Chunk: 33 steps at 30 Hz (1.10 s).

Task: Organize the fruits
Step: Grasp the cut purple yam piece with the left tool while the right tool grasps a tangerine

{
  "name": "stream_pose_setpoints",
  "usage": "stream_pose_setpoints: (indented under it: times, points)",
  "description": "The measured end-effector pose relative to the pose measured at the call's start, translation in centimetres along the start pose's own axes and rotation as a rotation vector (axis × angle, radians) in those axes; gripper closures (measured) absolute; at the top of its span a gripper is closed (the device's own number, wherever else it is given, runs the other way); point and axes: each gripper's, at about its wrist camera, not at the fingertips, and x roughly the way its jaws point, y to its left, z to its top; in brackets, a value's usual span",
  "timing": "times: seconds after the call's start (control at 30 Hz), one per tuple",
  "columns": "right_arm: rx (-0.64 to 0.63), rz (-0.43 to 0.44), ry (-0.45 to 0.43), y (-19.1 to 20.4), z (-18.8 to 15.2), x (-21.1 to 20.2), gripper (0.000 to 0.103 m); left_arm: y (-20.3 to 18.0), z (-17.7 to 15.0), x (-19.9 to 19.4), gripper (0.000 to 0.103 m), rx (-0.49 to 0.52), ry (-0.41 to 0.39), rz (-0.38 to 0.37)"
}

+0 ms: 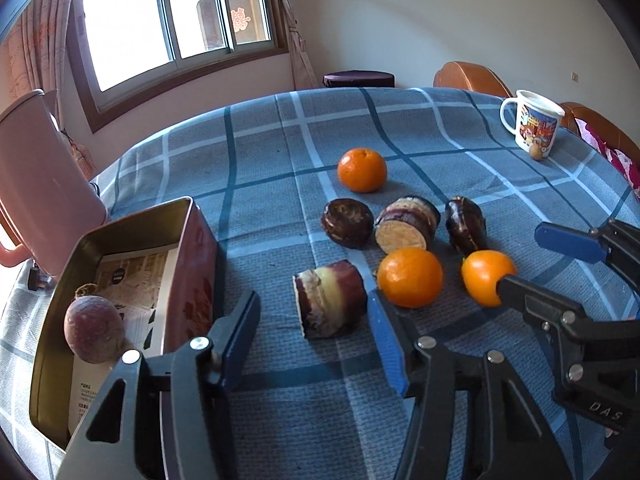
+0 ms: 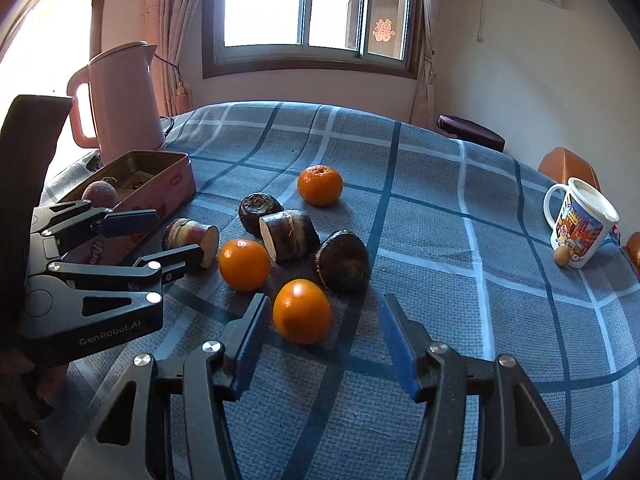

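Three oranges and several dark purple cut pieces lie on the blue checked tablecloth (image 1: 280, 140). My left gripper (image 1: 312, 312) is open, and a purple cut piece (image 1: 330, 304) lies between its fingertips with the pads clear of it. The right wrist view shows that same gripper (image 2: 178, 235) from the side. My right gripper (image 2: 323, 308) is open around the nearest orange (image 2: 302, 312), with gaps on both sides. A pink tin (image 1: 192, 280) at the left holds a round reddish fruit (image 1: 94, 330).
A pink kettle (image 1: 36, 184) stands behind the tin. A printed mug (image 1: 534, 124) with a small brown nut beside it sits at the far right. Another orange (image 1: 410, 277) and dark pieces (image 1: 406, 226) crowd between the grippers. Chairs (image 1: 472, 76) ring the table.
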Motion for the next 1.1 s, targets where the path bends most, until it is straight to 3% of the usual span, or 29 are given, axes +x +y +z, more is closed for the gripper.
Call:
stream_pose_setpoints:
  times: [0.2,0.27,0.37,1.1]
  points:
    - [0.005,0.052,0.091,0.0,-0.1,1.7,0.047,-0.1,0.2,1.0,0.050,-0.020,0.041,-0.030]
    - [0.010,0.071,0.110,-0.1,-0.1,2.0,0.056,0.0,0.2,1.3,0.061,-0.026,0.055,-0.049]
    - [0.003,0.076,0.100,0.0,-0.1,1.8,0.066,0.1,0.2,1.3,0.061,-0.029,0.052,-0.049]
    - [0.004,0.080,-0.019,-0.1,-0.1,-0.3,0.068,0.7,-0.3,-0.8,0.061,-0.061,-0.034,-0.057]
